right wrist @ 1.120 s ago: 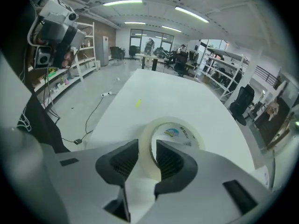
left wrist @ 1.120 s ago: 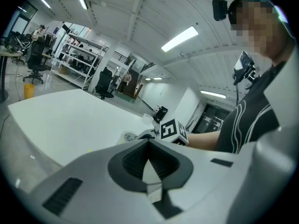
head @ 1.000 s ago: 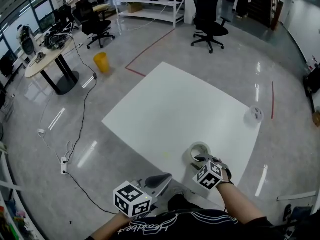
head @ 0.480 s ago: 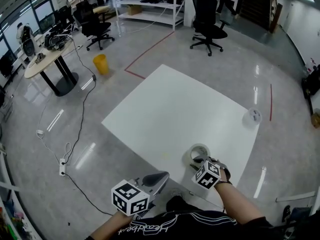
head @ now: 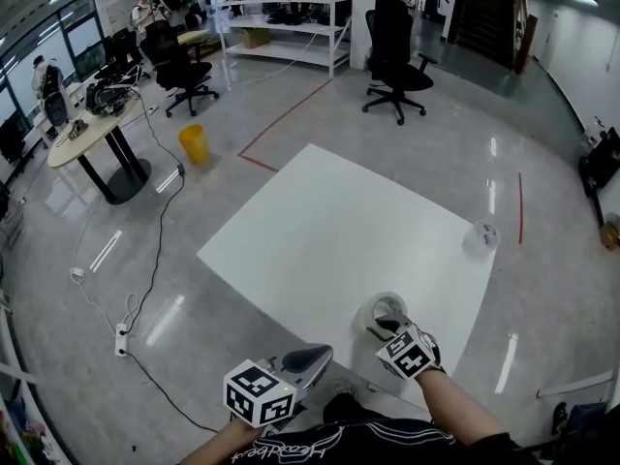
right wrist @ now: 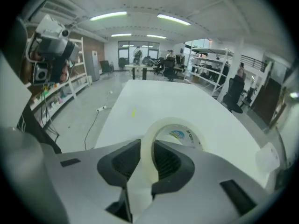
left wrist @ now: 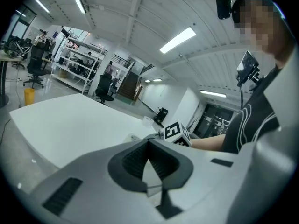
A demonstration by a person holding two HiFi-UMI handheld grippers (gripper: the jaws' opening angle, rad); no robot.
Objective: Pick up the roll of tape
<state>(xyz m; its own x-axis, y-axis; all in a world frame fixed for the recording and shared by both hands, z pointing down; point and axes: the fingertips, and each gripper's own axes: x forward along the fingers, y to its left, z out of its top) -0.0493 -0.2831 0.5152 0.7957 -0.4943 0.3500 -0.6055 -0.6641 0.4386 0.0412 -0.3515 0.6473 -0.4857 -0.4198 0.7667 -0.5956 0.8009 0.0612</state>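
The roll of tape [head: 387, 309], a pale ring with a printed core, lies near the front edge of a white board [head: 329, 216] on the floor. My right gripper [head: 391, 325] points steeply down at it. In the right gripper view the roll's near wall [right wrist: 148, 146] stands between the two pads of the right gripper [right wrist: 145, 148]; the jaws are closing and both pads touch that wall. My left gripper [head: 316, 356] hovers off the board's front edge. It is shut with nothing in it, as the left gripper view shows [left wrist: 148, 143].
A second small white roll [head: 481, 237] sits at the board's right corner. Beyond the board are a yellow bin [head: 194, 143], office chairs [head: 392, 61], a round table [head: 92, 129] and a cable with a power strip [head: 121, 335] on the shiny floor.
The right gripper has stayed at the roll, rolled a little, and its jaws have come in onto the roll's near wall. The left gripper has hardly moved.
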